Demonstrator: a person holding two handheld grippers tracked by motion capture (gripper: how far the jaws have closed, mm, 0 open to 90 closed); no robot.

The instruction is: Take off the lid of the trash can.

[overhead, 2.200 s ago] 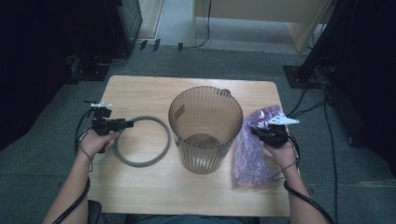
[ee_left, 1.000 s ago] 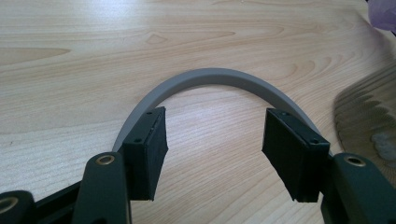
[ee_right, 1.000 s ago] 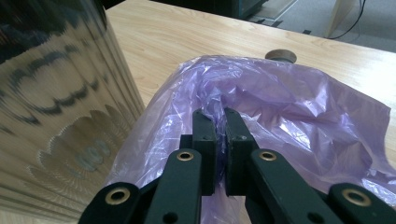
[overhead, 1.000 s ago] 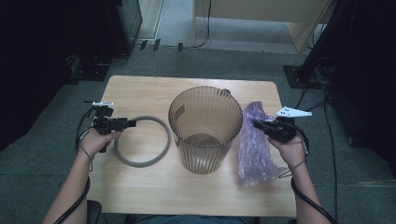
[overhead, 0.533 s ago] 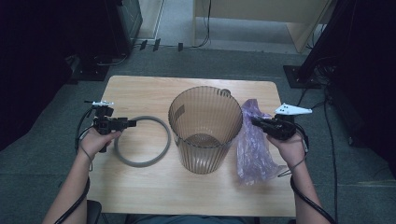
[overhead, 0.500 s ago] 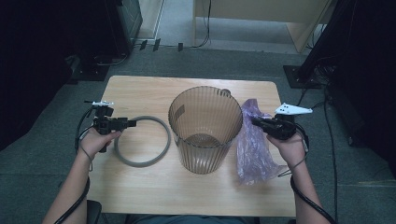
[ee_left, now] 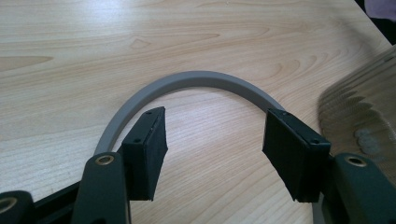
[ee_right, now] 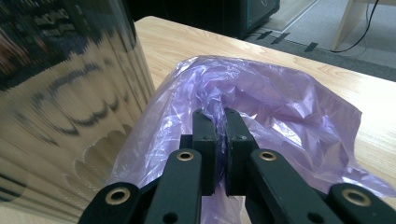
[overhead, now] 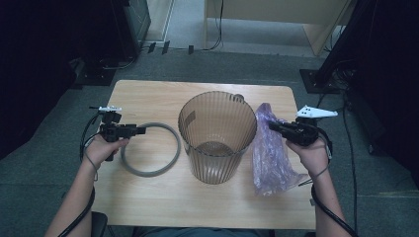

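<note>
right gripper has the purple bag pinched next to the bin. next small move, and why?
Probably lift the right gripper higher and carry the purple bag over the bin: the bag's lower end lies on the table, below the bin's open rim.

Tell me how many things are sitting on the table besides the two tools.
3: a grey ring lying flat at the left, a ribbed brown bin standing upright in the middle, and a purple plastic bag at the right, pinched by the right tool.

table [overhead: 148, 94]: pale matt wood | bin [overhead: 217, 143]: ribbed glossy plastic | bag [overhead: 269, 153]: thin crinkled purple film | ring [ee_left: 196, 80]: matt grey
</note>
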